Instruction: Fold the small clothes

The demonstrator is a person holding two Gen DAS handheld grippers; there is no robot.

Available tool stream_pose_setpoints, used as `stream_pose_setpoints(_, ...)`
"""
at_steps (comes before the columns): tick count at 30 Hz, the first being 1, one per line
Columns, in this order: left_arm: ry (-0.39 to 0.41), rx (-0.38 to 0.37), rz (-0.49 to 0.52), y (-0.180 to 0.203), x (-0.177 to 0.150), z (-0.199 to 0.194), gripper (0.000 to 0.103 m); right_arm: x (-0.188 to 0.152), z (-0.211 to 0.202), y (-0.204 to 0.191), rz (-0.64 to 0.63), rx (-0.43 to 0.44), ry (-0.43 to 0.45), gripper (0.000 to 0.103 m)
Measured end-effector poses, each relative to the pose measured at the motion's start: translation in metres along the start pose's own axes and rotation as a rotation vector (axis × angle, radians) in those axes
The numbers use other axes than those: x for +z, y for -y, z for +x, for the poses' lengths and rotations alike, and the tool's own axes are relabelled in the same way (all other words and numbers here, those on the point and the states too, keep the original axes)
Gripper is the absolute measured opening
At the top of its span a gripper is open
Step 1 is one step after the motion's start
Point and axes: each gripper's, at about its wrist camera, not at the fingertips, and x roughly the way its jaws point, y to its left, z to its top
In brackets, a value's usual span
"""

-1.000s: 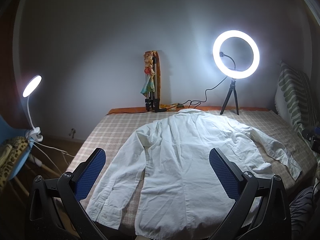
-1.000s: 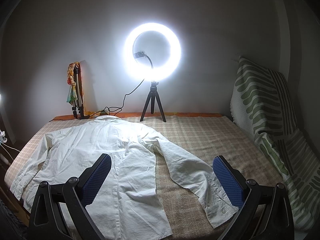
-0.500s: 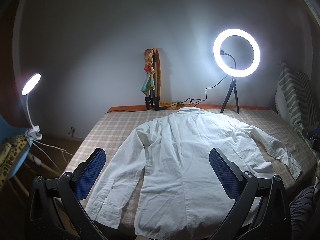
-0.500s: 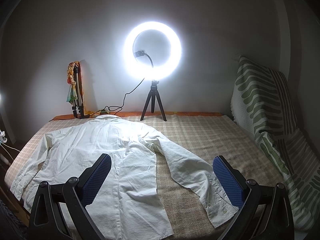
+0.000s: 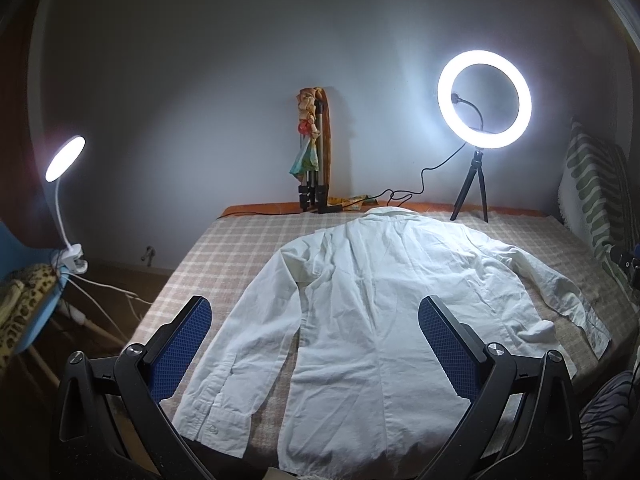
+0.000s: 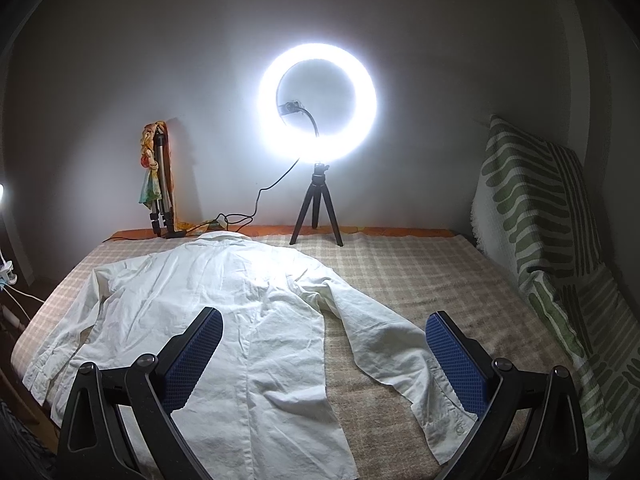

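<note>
A white long-sleeved cotton shirt [image 5: 360, 320] is lying back-up and spread flat on the bed with the beige-and-white checked cover [image 5: 240, 248]; collar pointing to 12 o'clock, hem hanging at the near edge at 6 o'clock.

Left gripper [image 5: 316, 344]: blue-padded fingers [image 5: 180, 354] spread wide, holding nothing, hovering above the hem near the bed's near edge. In the left wrist view, one sleeve is running toward 7 o'clock, its buttoned cuff [image 5: 212, 424] lying close to the bed's left and near edges. The other sleeve is stretching toward 4 o'clock, its cuff [image 5: 592, 332] resting near the right edge.

Right gripper [image 6: 324, 348]: also spread wide and empty, hanging above the shirt's right side. In the right wrist view, the right sleeve cuff [image 6: 448, 436] is lying just beside the right finger.

Open cover is showing at 2 to 3 o'clock of the shirt, between the sleeve and the green-striped white cushions [image 6: 540, 220] leaning along the right edge.

At the far edge, 12 o'clock: a glowing ring light on a small black tripod [image 6: 318, 96] standing on the cover, its black cable [image 6: 256, 200] trailing left toward a folded tripod wrapped in coloured cloth [image 6: 156, 184] against the wall. Off the left edge at 9 o'clock, a white clip-on gooseneck lamp [image 5: 64, 160] is shining.
</note>
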Motion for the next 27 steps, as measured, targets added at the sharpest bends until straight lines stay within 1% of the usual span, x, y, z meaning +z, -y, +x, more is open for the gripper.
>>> stream_pose_setpoints(5, -0.021, 0.037, -0.017, -0.019, -0.005, 0.008, 0.103, 0.011, 0.006, -0.011, -0.011, 0.027, 0.005, 0.103)
stream_pose_setpoints(6, -0.031, 0.035, -0.022, -0.025, -0.006, 0.010, 0.103, 0.014, 0.008, -0.013, -0.015, 0.035, 0.006, 0.103)
stream_pose_setpoints(8, -0.052, 0.031, -0.037, -0.039, -0.010, 0.015, 0.103, 0.019, 0.013, -0.021, -0.025, 0.060, 0.006, 0.103)
stream_pose_setpoints(11, -0.037, 0.042, -0.056, -0.062, -0.018, 0.016, 0.103, 0.028, 0.022, -0.037, -0.054, 0.087, 0.004, 0.103)
stream_pose_setpoints(13, -0.049, 0.035, -0.081, -0.080, -0.024, 0.019, 0.103, 0.034, 0.028, -0.051, -0.080, 0.116, 0.007, 0.103)
stream_pose_setpoints(16, -0.108, 0.059, -0.118, -0.107, -0.034, 0.030, 0.103, 0.043, 0.039, -0.070, -0.090, 0.177, 0.001, 0.103)
stream_pose_setpoints(18, -0.147, 0.066, -0.147, -0.124, -0.043, 0.038, 0.100, 0.049, 0.046, -0.085, -0.100, 0.217, -0.001, 0.101)
stream_pose_setpoints(19, -0.168, 0.064, -0.165, -0.131, -0.048, 0.042, 0.096, 0.053, 0.050, -0.095, -0.115, 0.234, 0.005, 0.100)
stream_pose_setpoints(20, -0.193, 0.059, -0.187, -0.139, -0.053, 0.048, 0.092, 0.056, 0.053, -0.103, -0.130, 0.245, 0.011, 0.099)
stream_pose_setpoints(23, -0.271, 0.034, -0.268, -0.160, -0.073, 0.064, 0.086, 0.062, 0.061, -0.130, -0.184, 0.287, 0.031, 0.097)
stream_pose_setpoints(27, -0.361, 0.003, -0.374, -0.182, -0.098, 0.078, 0.082, 0.066, 0.080, -0.169, -0.232, 0.374, 0.000, 0.093)
